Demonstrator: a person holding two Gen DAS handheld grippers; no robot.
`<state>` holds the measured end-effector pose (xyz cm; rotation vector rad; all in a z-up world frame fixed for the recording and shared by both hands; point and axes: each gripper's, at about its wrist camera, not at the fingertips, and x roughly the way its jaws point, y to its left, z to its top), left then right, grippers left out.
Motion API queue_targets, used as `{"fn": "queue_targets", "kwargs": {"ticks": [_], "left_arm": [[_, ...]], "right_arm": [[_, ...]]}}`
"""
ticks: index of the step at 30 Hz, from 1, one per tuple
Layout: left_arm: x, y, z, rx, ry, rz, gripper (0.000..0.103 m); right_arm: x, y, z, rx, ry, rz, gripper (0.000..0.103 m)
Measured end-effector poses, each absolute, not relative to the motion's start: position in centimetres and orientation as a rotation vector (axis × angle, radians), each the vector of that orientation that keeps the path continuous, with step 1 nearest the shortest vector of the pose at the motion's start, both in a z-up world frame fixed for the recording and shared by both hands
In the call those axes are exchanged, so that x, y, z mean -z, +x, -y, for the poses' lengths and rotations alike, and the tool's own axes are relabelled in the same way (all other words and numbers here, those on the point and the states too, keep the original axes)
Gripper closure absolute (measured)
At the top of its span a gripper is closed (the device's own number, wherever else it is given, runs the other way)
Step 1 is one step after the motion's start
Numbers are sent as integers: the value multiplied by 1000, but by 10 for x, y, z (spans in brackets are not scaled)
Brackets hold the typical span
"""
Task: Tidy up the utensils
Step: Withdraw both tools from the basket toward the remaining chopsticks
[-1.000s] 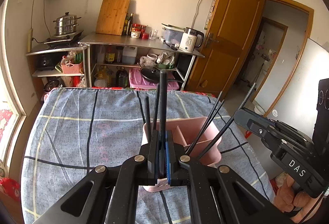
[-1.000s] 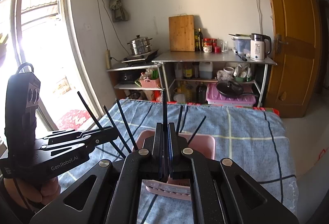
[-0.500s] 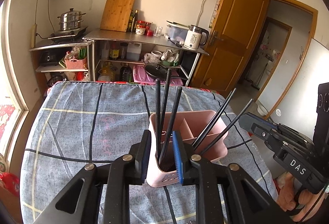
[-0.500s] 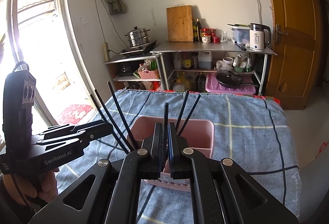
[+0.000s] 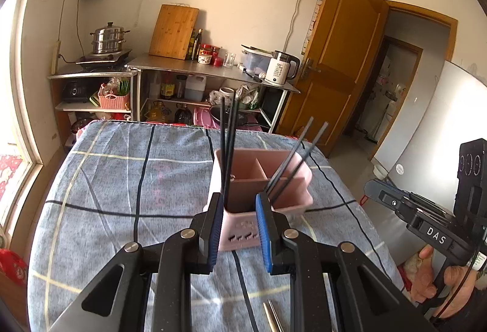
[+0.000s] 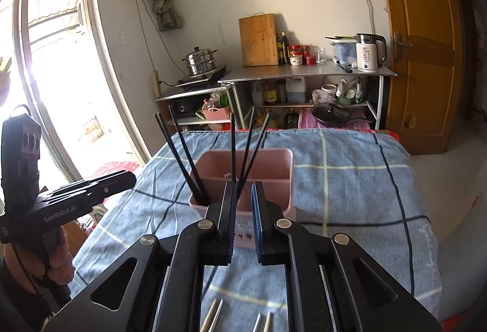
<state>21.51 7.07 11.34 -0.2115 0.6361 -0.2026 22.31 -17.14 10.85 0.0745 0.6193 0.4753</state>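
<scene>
A pink utensil holder (image 5: 268,179) (image 6: 274,167) stands on the blue checked cloth. Black chopsticks (image 5: 226,146) lean in its left compartment and two more (image 5: 292,161) in its right. My left gripper (image 5: 238,201) is open just in front of the holder, nothing between its blue pads. My right gripper (image 6: 243,189) is opening; a black chopstick (image 6: 232,146) stands in the holder just past its left finger, with no pad pressing on it. Each gripper shows in the other's view, held by a hand: right gripper (image 5: 420,210), left gripper (image 6: 76,201).
Pale chopsticks (image 5: 271,316) (image 6: 213,313) lie on the cloth (image 5: 121,179) under the grippers. Behind the table stands a metal shelf with a kettle (image 5: 281,67), a cutting board and a pot. A wooden door (image 5: 344,58) is at the right, a window (image 6: 61,73) at the left.
Both grippers let go of the black chopsticks they held, which now stand in the pink holder. Both jaws have opened and both grippers have drawn back from the holder.
</scene>
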Motion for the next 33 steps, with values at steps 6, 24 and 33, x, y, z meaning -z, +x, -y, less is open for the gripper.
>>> {"fn": "queue_targets", "kwargs": {"ticks": [6,24,33], "left_arm": [[-90,182,-56,215,-172,-674,82],[-30,107,-19,256,-160,-775,82],[0,109,-14,257,-178,-859,82]], "right_arm": [[-88,187,187,-458,71,-659,93],[-25,116,213,-435,58,-778,93],[3,112,213,-426,50,-854,93]]}}
